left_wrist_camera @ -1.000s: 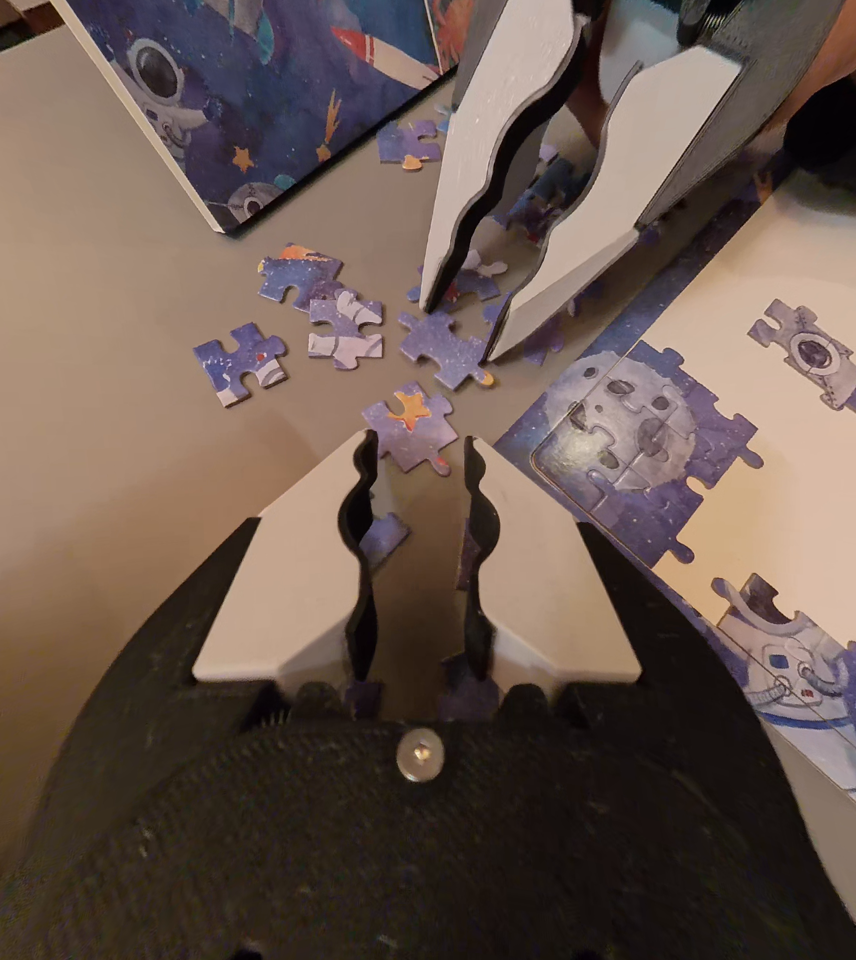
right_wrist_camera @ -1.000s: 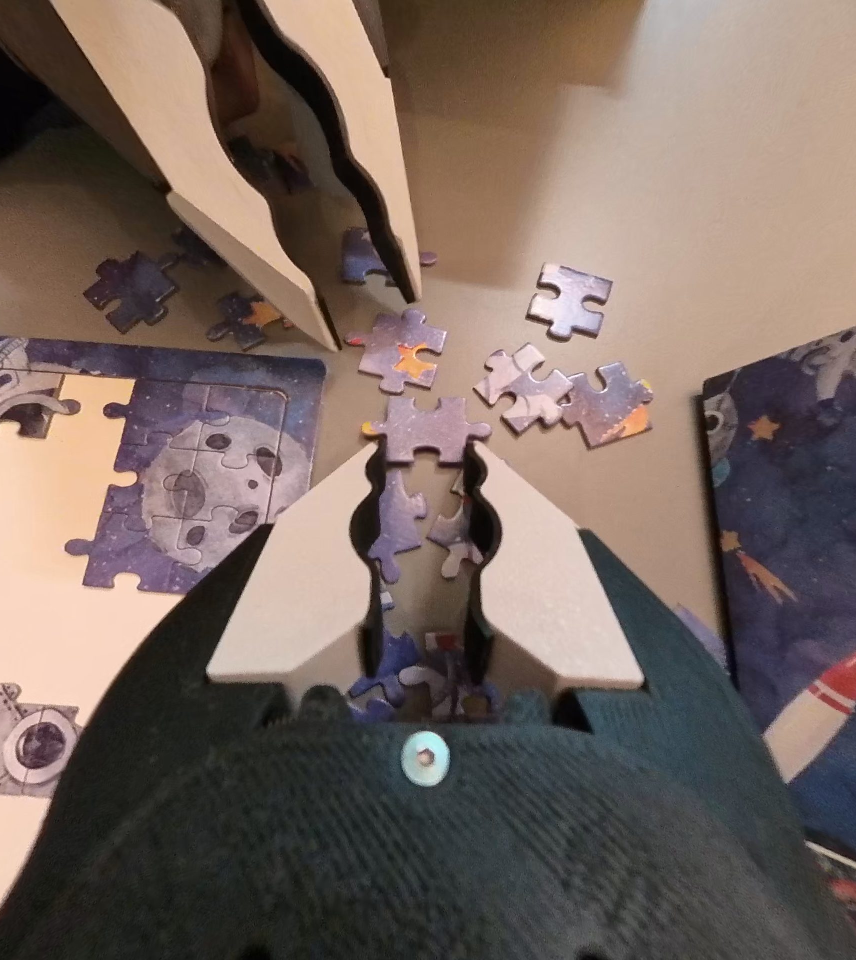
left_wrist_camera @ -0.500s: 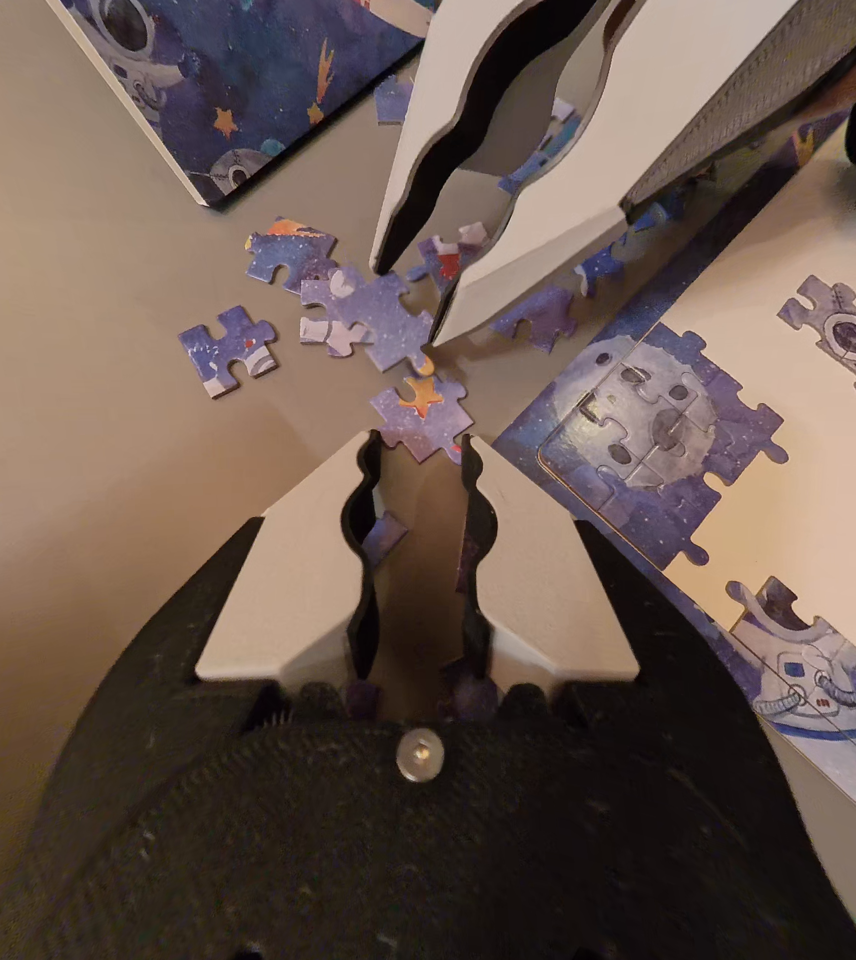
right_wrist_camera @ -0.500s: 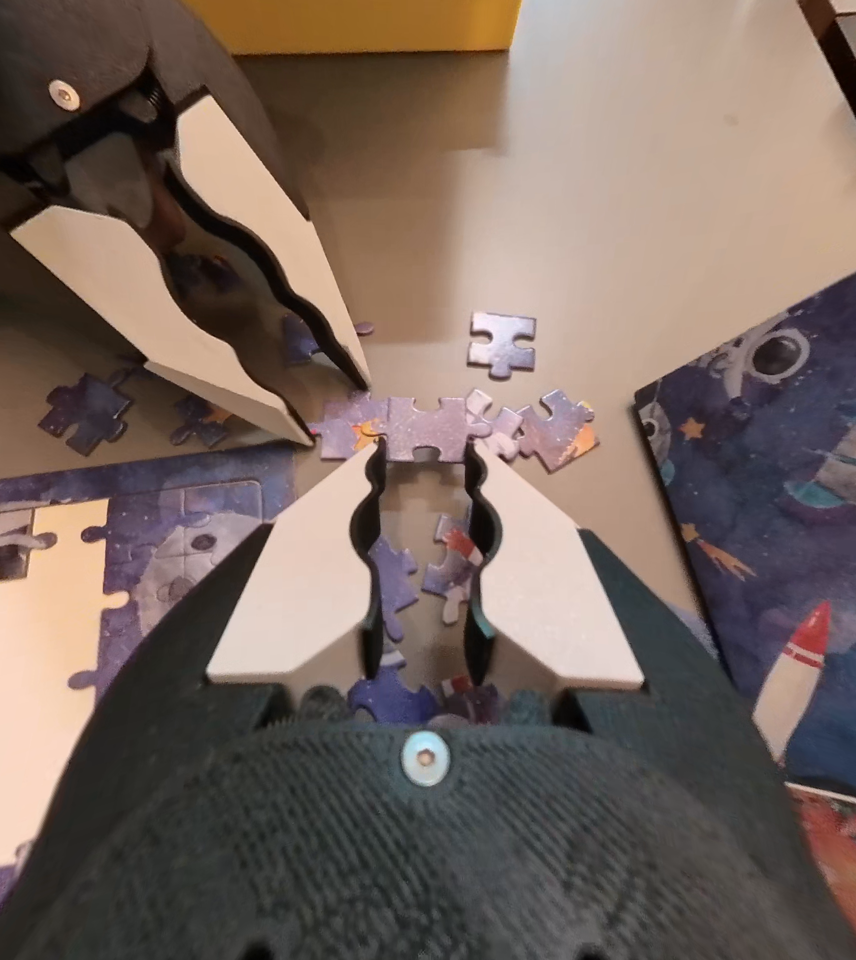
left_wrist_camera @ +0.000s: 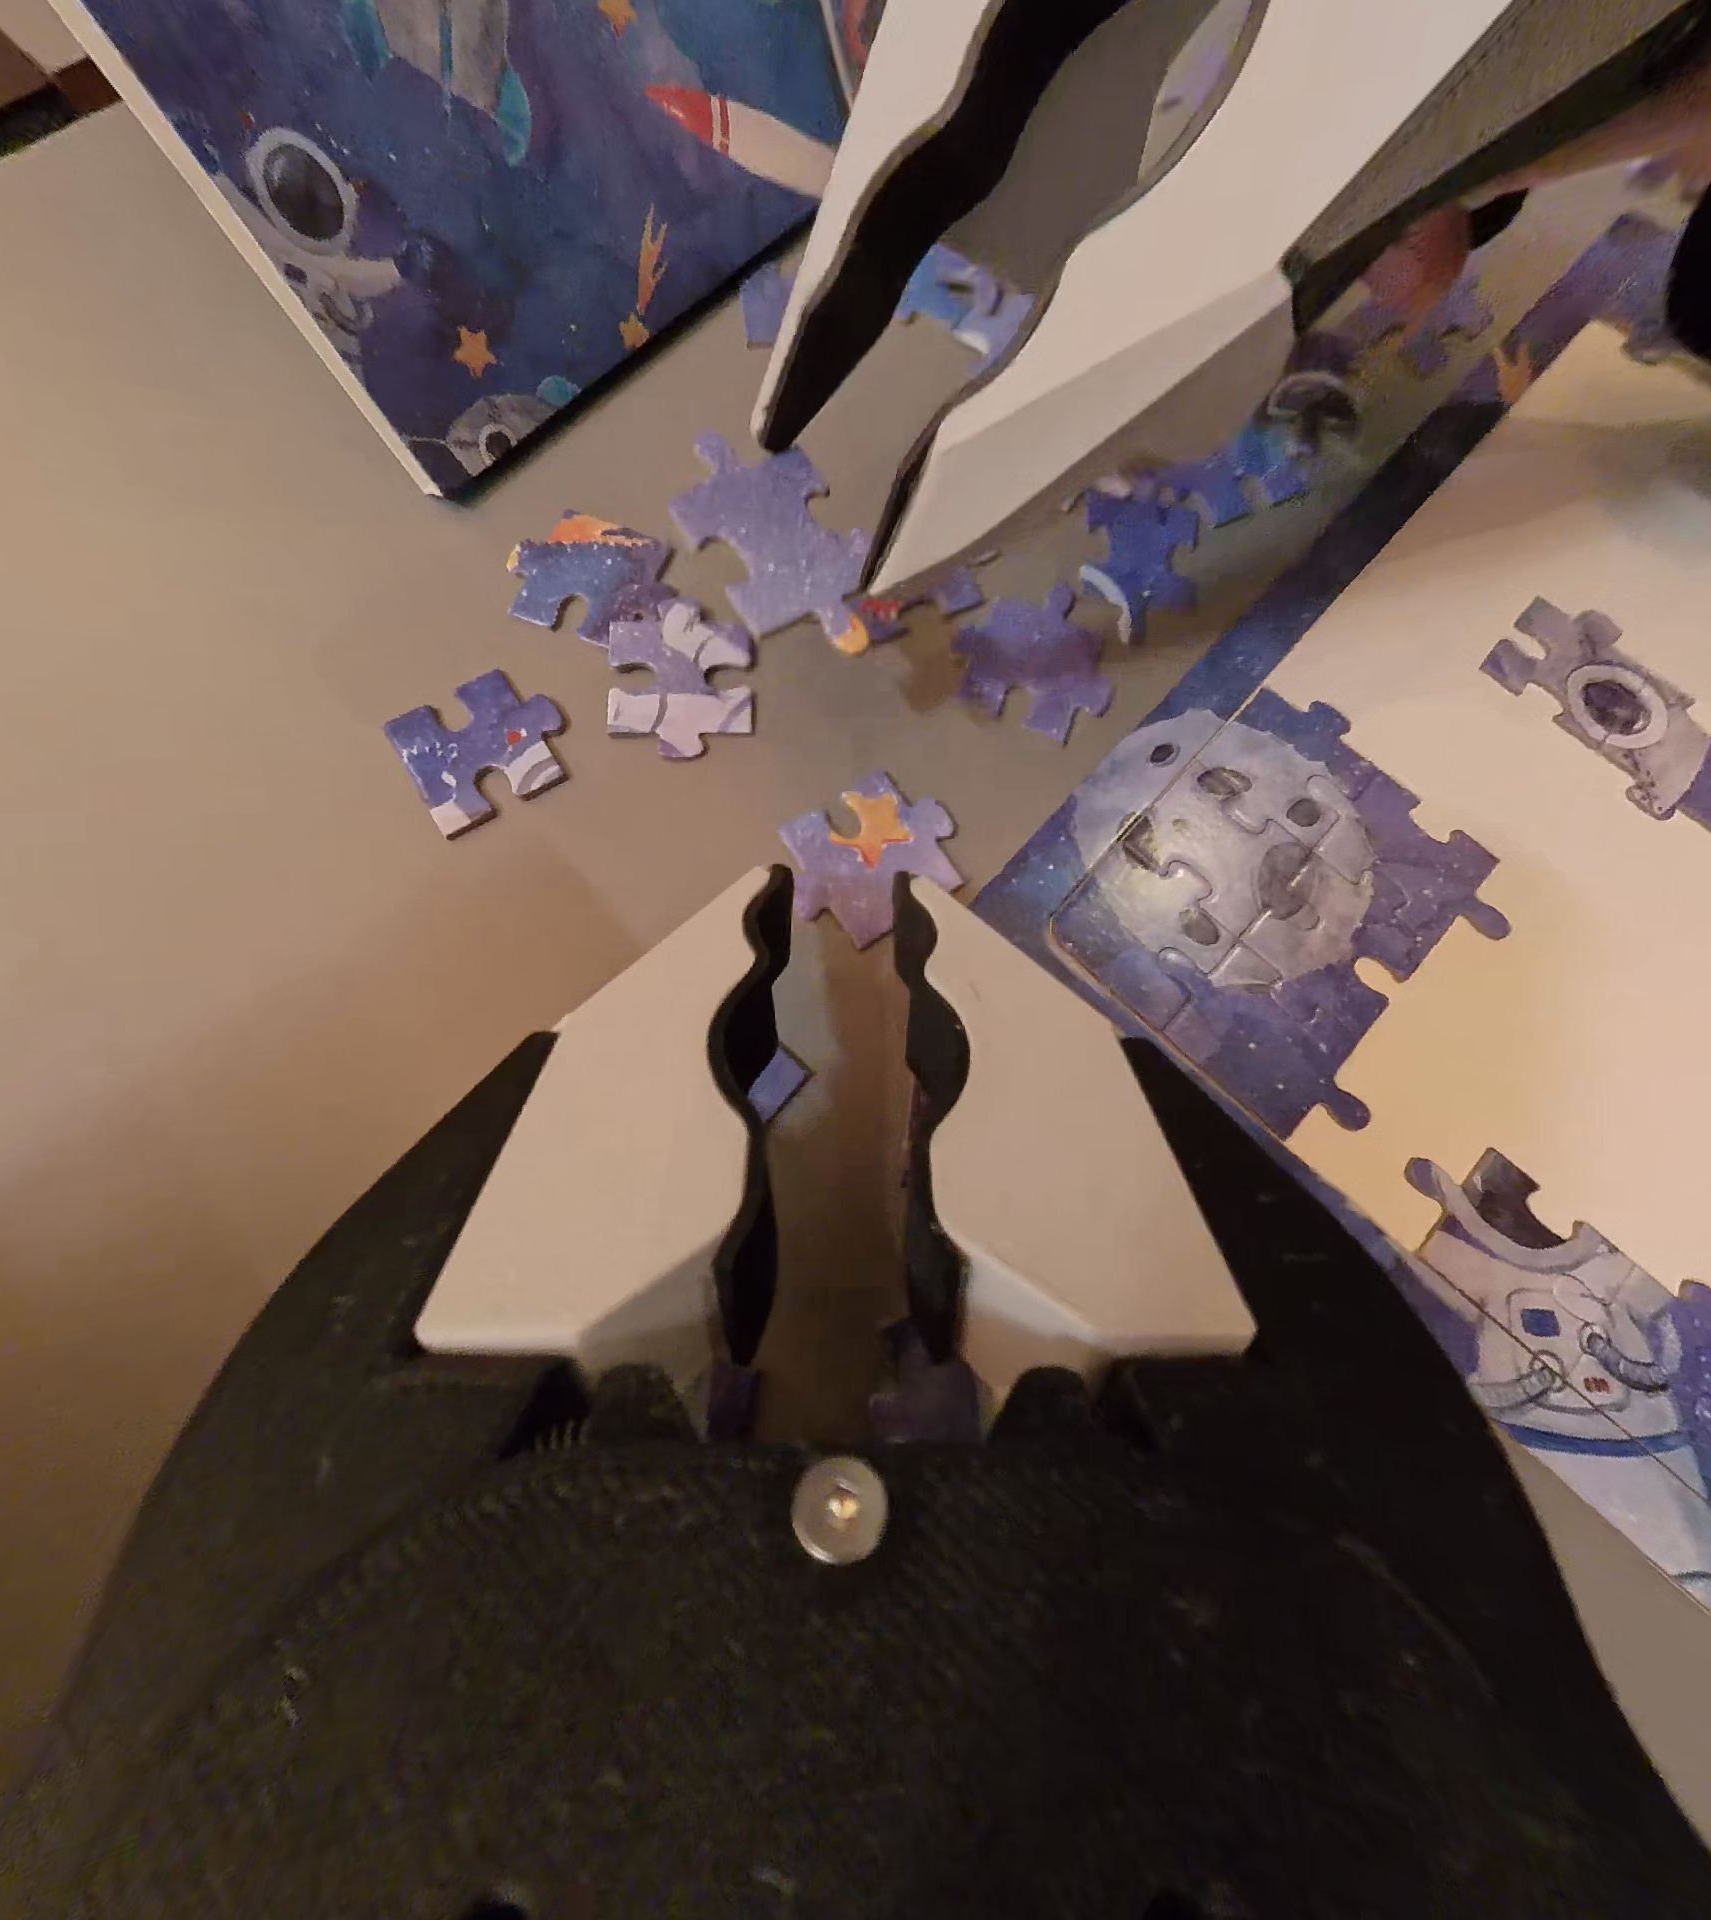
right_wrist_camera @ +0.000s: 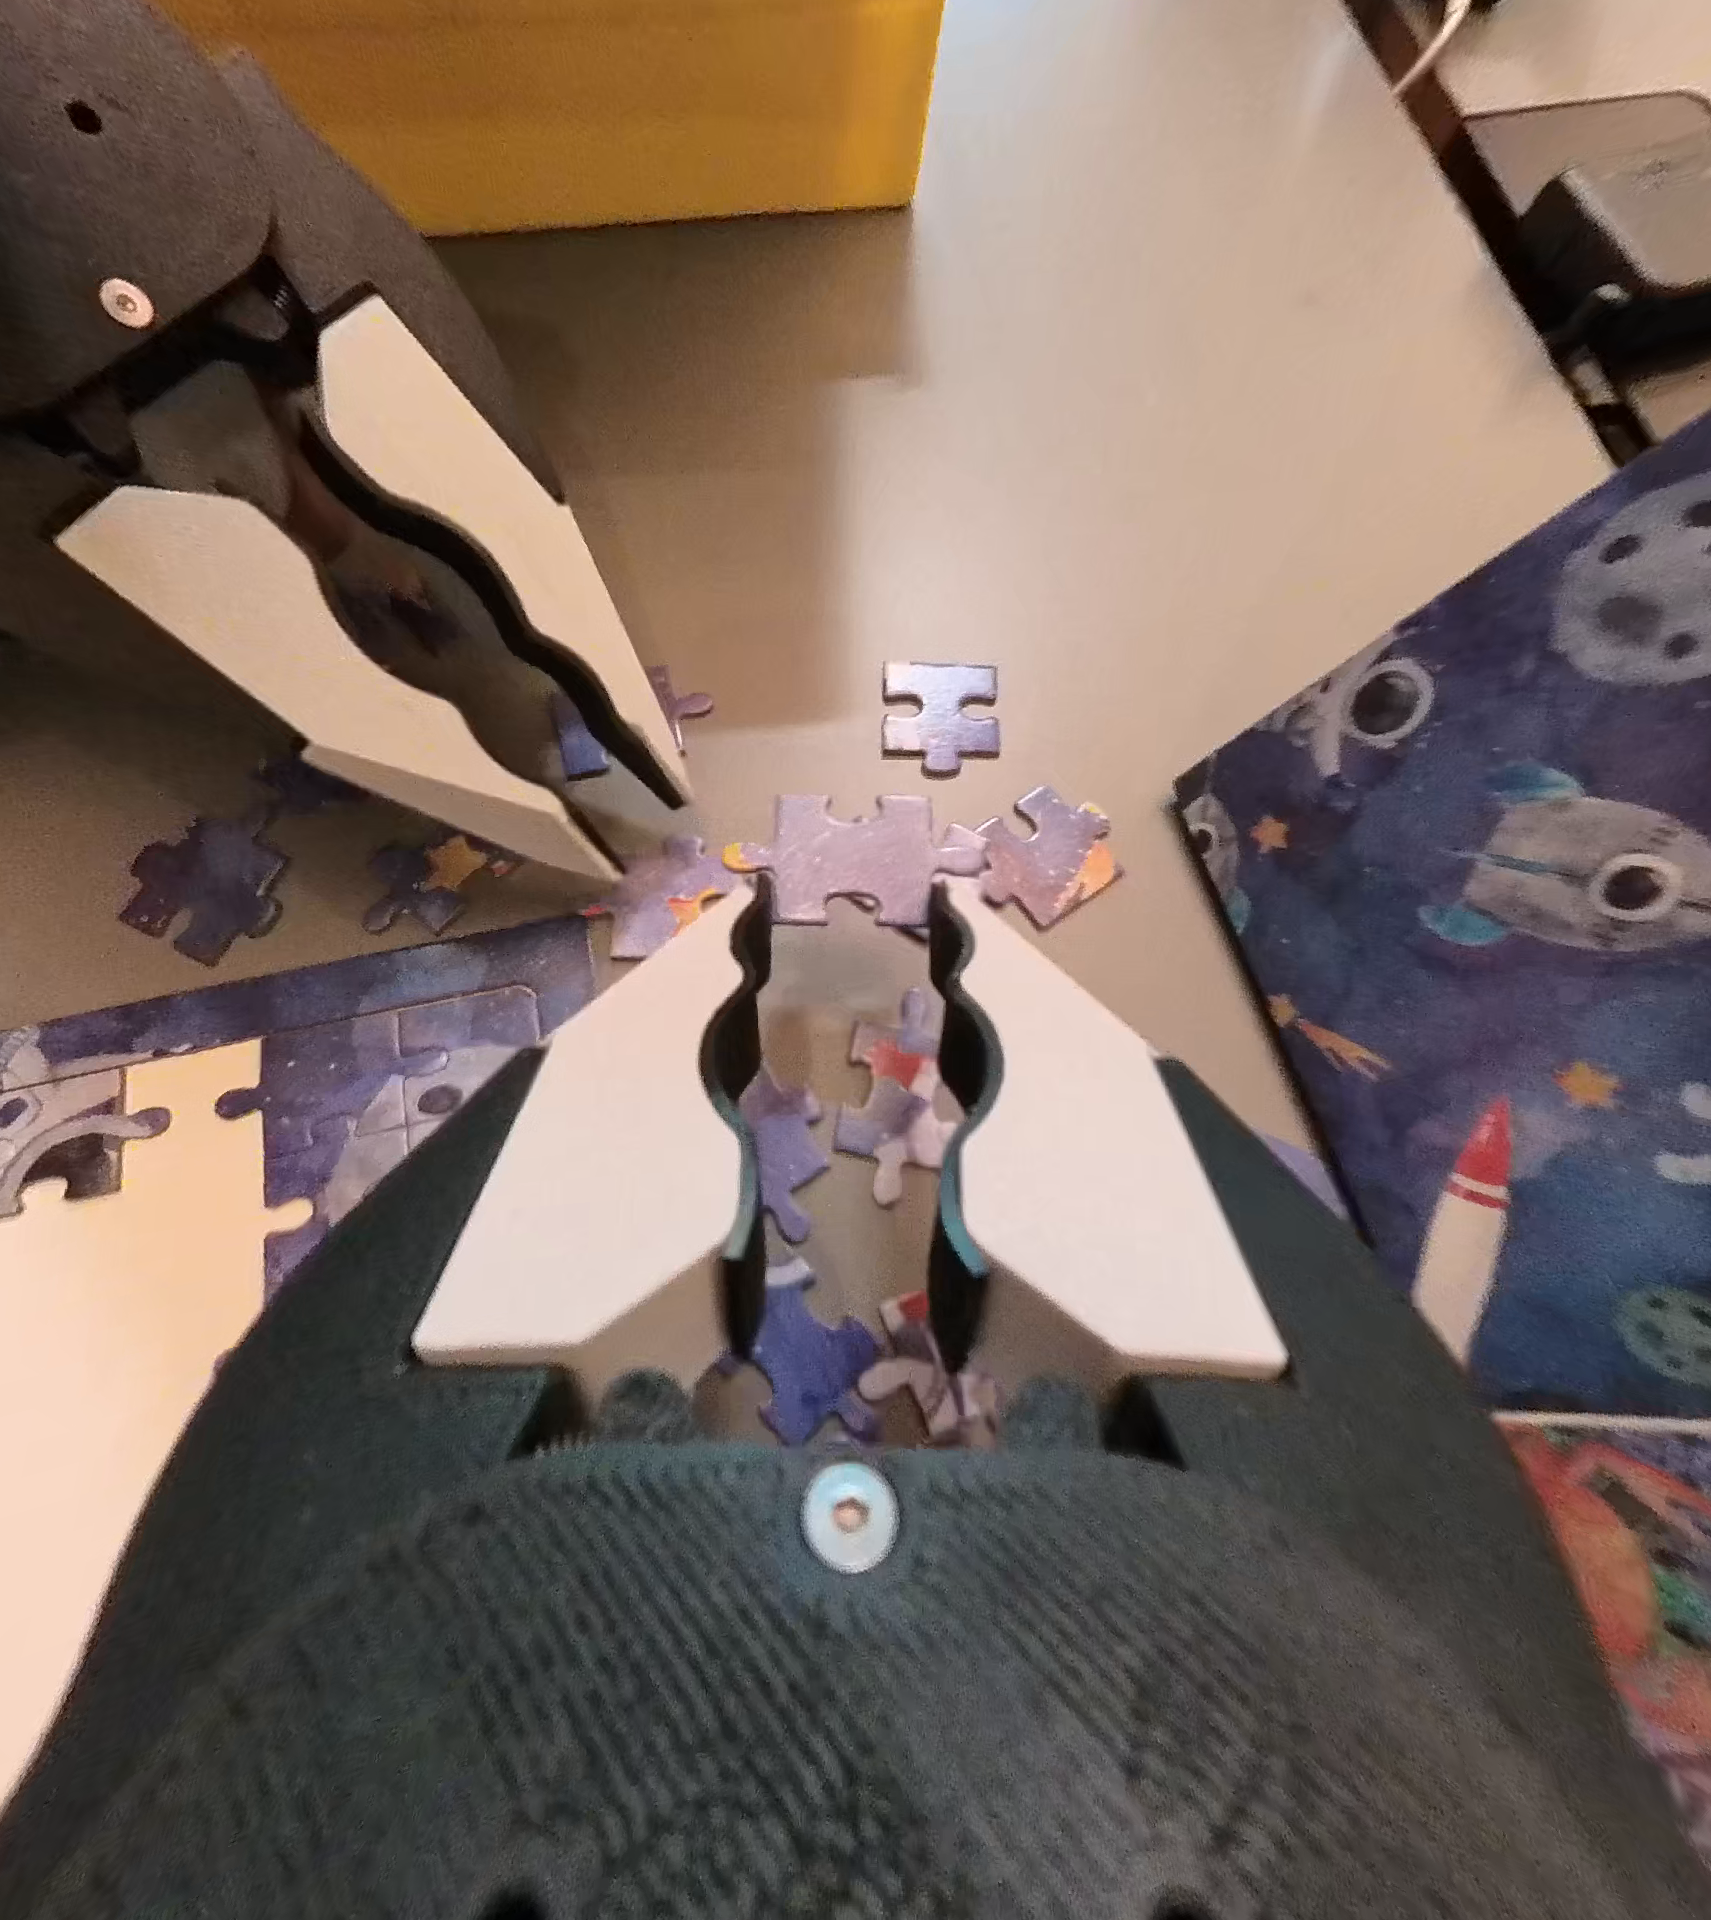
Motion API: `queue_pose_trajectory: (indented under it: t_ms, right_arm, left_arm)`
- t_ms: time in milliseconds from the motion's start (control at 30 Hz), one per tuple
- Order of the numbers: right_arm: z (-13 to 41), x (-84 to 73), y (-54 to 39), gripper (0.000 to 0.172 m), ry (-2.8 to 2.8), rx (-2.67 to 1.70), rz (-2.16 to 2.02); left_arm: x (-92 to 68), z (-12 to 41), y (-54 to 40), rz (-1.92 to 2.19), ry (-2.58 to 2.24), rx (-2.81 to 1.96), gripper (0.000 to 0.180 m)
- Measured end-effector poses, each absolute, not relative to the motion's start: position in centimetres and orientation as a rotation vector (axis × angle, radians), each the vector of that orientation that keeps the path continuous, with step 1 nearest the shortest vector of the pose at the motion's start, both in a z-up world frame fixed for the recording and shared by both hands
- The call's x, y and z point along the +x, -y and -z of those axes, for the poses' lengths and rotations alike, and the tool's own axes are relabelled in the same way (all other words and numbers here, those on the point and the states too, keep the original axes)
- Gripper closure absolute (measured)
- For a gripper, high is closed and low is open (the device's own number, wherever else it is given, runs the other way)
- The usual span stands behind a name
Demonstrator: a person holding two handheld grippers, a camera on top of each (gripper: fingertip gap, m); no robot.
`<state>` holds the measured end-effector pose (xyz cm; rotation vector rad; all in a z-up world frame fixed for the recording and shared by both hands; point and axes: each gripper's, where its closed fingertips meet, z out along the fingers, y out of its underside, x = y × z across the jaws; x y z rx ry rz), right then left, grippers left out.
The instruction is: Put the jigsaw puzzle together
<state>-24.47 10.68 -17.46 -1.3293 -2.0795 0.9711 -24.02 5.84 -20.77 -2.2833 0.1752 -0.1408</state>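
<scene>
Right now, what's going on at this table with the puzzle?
A person works two hand-held grippers over a space-themed jigsaw. The right gripper pinches a plain purple piece between its fingertips, above the loose pieces scattered on the table. The left gripper holds nothing; its fingers stand slightly apart, right at a star piece lying flat. Beside them the board is mostly bare, with a moon section fitted in.

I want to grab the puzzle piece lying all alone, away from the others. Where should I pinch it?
That lone piece lies flat on the table, so probably come straight down from above and pinch its narrow waist, where notches cut into two opposite sides.
</scene>
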Motion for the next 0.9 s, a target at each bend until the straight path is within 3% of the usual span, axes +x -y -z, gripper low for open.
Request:
queue_pose_trajectory:
  t_ms: [100, 233, 333, 500, 900]
  right_arm:
    - [16.1, -23.8, -11.3, 0.143, 2.039, -1.323, -0.974]
    - [15.1, -22.8, -11.7, 0.143, 2.003, -1.322, -0.984]
    - [14.9, -22.0, -11.6, 0.143, 2.0, -1.315, -0.965]
    - [14.6, -21.0, -11.5, 0.143, 2.001, -1.285, -0.915]
    - [12.6, -20.3, -11.8, 0.143, 1.958, -1.257, -0.915]
  left_arm:
    - [-23.5, 20.3, -5.9, 0.174, -0.183, -2.263, 0.156]
    - [-23.4, 21.5, -6.1, 0.157, -0.173, -2.315, 0.132]
    - [-23.4, 22.1, -6.5, 0.13, -0.132, -2.355, 0.127]
    - [-23.5, 22.2, -6.8, 0.076, -0.125, -2.383, 0.149]
    - [-23.0, 19.7, -6.3, 0.079, -0.155, -2.332, 0.152]
